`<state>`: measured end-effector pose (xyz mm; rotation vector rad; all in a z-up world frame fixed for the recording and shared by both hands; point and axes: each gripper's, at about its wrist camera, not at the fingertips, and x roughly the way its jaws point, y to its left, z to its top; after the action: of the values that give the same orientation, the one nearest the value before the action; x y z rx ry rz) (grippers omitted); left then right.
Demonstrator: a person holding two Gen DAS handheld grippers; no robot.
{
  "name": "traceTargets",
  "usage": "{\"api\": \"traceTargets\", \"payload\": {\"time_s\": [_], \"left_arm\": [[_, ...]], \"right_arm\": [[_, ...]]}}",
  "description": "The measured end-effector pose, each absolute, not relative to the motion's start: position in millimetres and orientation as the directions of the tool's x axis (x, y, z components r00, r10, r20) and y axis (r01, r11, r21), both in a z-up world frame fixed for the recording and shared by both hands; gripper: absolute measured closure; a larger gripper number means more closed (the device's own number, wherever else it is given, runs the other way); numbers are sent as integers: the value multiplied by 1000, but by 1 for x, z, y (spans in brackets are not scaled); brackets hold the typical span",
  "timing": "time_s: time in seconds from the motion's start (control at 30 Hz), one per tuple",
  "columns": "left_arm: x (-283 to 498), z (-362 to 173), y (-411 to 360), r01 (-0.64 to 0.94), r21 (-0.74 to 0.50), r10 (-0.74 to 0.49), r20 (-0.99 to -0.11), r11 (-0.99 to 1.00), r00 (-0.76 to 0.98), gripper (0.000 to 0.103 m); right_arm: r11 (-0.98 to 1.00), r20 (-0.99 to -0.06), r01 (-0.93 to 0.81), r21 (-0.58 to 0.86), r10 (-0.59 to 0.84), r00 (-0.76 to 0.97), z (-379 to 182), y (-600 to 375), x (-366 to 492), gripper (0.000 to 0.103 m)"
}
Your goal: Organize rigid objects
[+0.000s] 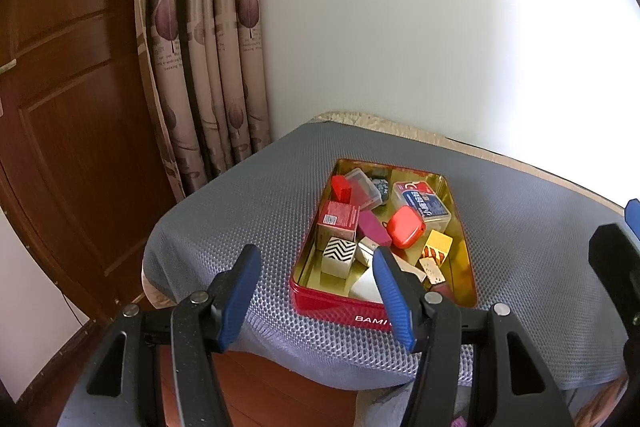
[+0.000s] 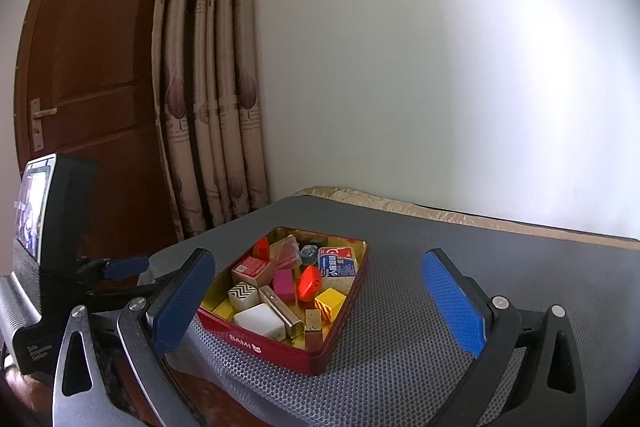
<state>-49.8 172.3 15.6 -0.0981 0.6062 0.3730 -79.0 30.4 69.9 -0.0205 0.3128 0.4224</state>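
A red tin box with a gold inside sits on the grey mat; it also shows in the right wrist view. It holds several small rigid objects: a red case, a yellow block, a zigzag block, a white block, a clear card box. My left gripper is open and empty, near the tin's front left edge. My right gripper is open and empty, in front of the tin.
The mat covers a small table against a white wall. A curtain and a brown wooden door stand at the left. The left gripper's body with a lit screen shows at the left of the right wrist view.
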Motion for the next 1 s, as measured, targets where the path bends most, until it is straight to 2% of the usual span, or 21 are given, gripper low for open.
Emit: {"api": "traceTargets", "payload": {"time_s": [0.37, 1.0], "left_arm": [[-51, 18, 173, -368, 22, 317, -556, 930, 768, 40], [-50, 16, 176, -363, 25, 311, -571, 932, 760, 38]], "right_arm": [[941, -284, -336, 42, 334, 899, 65, 31, -74, 0], [931, -314, -365, 35, 356, 880, 58, 37, -65, 0]]}}
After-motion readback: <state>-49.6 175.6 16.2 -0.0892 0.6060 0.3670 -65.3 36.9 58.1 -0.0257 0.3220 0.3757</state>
